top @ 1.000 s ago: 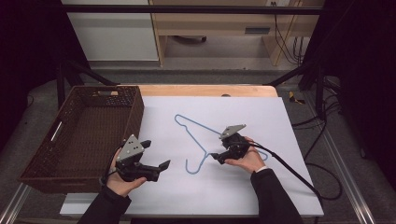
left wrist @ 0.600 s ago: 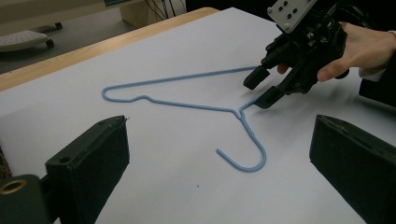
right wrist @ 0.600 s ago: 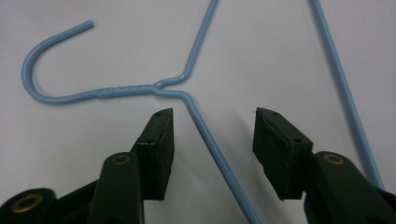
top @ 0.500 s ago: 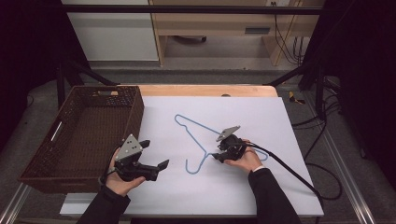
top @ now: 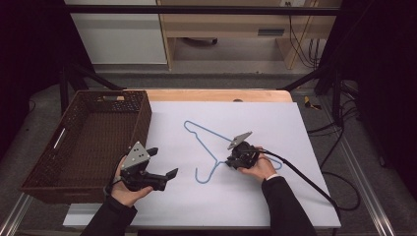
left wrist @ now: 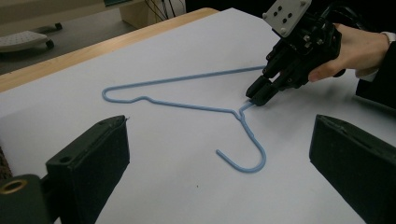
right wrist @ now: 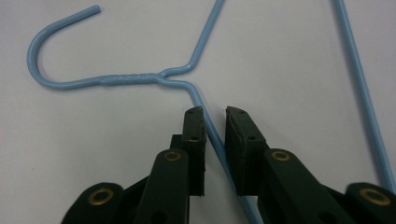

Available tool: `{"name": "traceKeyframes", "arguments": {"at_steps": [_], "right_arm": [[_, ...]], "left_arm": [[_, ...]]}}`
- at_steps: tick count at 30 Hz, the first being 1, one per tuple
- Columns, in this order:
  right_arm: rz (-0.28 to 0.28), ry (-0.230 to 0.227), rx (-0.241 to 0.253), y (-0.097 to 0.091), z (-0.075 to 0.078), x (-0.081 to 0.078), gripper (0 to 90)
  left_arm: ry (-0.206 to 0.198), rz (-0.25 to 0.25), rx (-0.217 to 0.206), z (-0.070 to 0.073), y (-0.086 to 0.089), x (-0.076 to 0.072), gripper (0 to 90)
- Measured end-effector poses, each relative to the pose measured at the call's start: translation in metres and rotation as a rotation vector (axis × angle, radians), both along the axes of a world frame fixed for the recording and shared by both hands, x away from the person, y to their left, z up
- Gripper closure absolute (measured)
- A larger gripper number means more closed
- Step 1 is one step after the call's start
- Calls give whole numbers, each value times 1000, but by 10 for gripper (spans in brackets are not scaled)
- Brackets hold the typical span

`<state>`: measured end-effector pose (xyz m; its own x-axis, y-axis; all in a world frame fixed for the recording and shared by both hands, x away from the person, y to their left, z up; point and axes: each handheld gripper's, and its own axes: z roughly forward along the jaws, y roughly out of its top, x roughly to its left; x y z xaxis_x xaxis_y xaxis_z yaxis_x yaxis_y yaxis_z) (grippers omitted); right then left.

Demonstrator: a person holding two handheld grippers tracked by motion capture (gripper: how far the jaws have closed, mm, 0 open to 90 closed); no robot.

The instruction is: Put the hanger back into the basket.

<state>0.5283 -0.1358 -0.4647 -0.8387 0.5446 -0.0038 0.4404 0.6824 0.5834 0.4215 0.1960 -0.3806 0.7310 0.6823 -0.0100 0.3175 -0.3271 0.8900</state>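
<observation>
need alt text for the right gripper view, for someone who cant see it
The right gripper straddles one wire arm of a light blue wire hanger lying flat on a white tabletop, its two black jaws narrowly apart with the wire between them, just below the twisted neck. The hook curls away at upper left.

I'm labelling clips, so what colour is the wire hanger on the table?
Light blue; the hanger shows best in the right gripper view.

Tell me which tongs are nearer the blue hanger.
Right. The right tongs straddle the blue hanger's wire just below its neck, not yet clamped; the left tongs sit open, apart from its hook.
</observation>
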Motion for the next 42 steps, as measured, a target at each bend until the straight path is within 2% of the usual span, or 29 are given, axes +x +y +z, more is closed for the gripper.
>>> {"name": "traceKeyframes", "arguments": {"at_steps": [7,28,37,39,42], "right_arm": [[36,5,-23,0,1,3,818],[63,-36,-34,1,1,-2,855],[38,-2,-26,0,2,-2,840],[37,17,-38,-1,3,-2,798],[45,35,-64,-3,5,-1,786]], "left_arm": [[4,-2,0,-1,-1,1,46],[7,-9,9,-2,-3,0,48],[11,-12,16,-3,-4,0,47],[12,-15,16,-3,-5,0,47],[12,-16,16,-3,-5,0,48]]}}
